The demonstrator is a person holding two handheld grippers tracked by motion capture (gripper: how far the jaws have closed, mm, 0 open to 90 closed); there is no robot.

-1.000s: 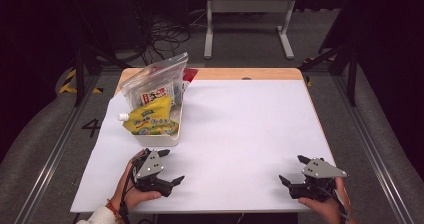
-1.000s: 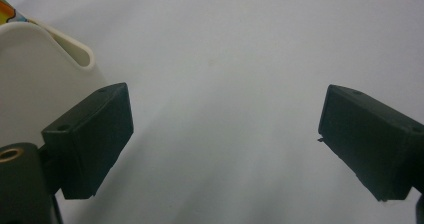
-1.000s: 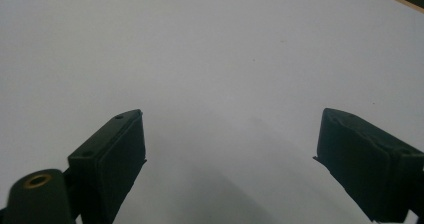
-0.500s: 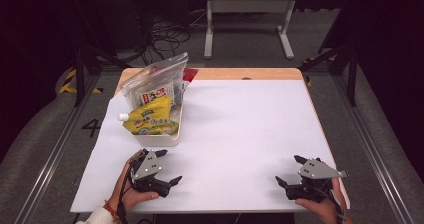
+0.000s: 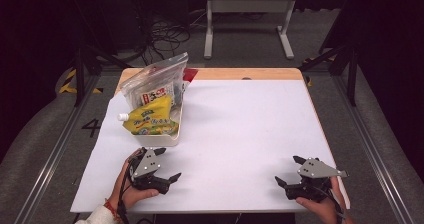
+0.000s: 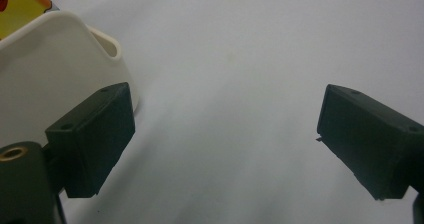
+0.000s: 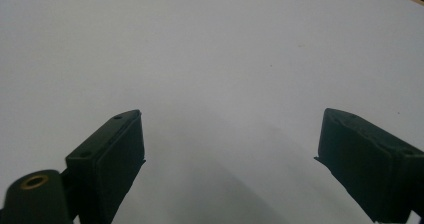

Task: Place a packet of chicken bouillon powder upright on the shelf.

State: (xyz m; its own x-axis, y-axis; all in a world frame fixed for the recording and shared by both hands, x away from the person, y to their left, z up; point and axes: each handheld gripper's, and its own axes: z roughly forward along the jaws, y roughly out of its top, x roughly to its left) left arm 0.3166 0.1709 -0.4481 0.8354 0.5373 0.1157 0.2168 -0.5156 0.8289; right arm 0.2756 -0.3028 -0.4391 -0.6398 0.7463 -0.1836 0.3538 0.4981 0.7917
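A white tray [image 5: 165,140] at the table's left holds a yellow spouted pouch [image 5: 150,120] and a clear plastic bag [image 5: 152,84] with a printed packet inside. My left gripper [image 5: 167,164] rests open near the front left edge, just in front of the tray, nothing between its jaws. In the left gripper view the tray's white wall [image 6: 55,69] stands close beyond the left jaw. My right gripper [image 5: 290,170] sits open near the front right corner, jaws wide over bare white table [image 7: 210,59].
The white sheet covers the table [image 5: 240,129], with a wooden strip [image 5: 250,74] along the far edge. A small red item [image 5: 190,74] lies behind the bag. Cables and a metal stand [image 5: 247,14] are on the floor beyond.
The right gripper has shifted slightly left and toward the front edge. The left gripper has barely moved.
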